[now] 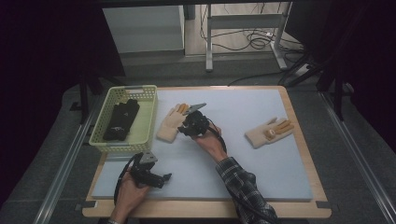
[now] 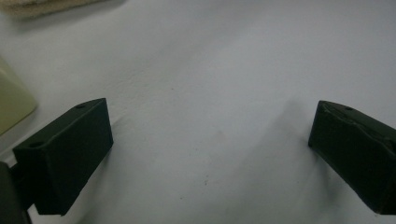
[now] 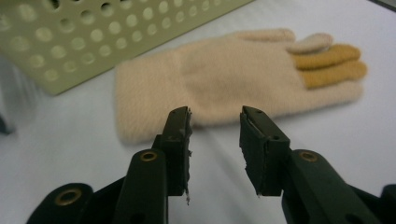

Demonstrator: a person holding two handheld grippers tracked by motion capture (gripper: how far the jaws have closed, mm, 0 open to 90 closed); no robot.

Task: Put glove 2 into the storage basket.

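The counter [image 1: 261, 177] carries a white mat, and from my seat the pale green basket [image 1: 142, 135] sits at about ten o'clock on it with a black glove [image 1: 120, 120] lying lengthwise inside. Just beside the basket's right wall lies the near cream glove [image 1: 170, 123], cuff toward me, fingers pointing to about one o'clock. A second cream glove [image 1: 267, 132] rests well apart at three o'clock. My right tool [image 1: 189, 122] is at that near glove's right edge; in the right gripper view its jaws stand partly parted, nothing between them, with the cuff [image 3: 154, 102] just beyond the tips at twelve o'clock. So the right hand is the nearer one. My left tool [image 1: 167, 177] idles at seven o'clock, jaws spread wide over bare mat, empty.
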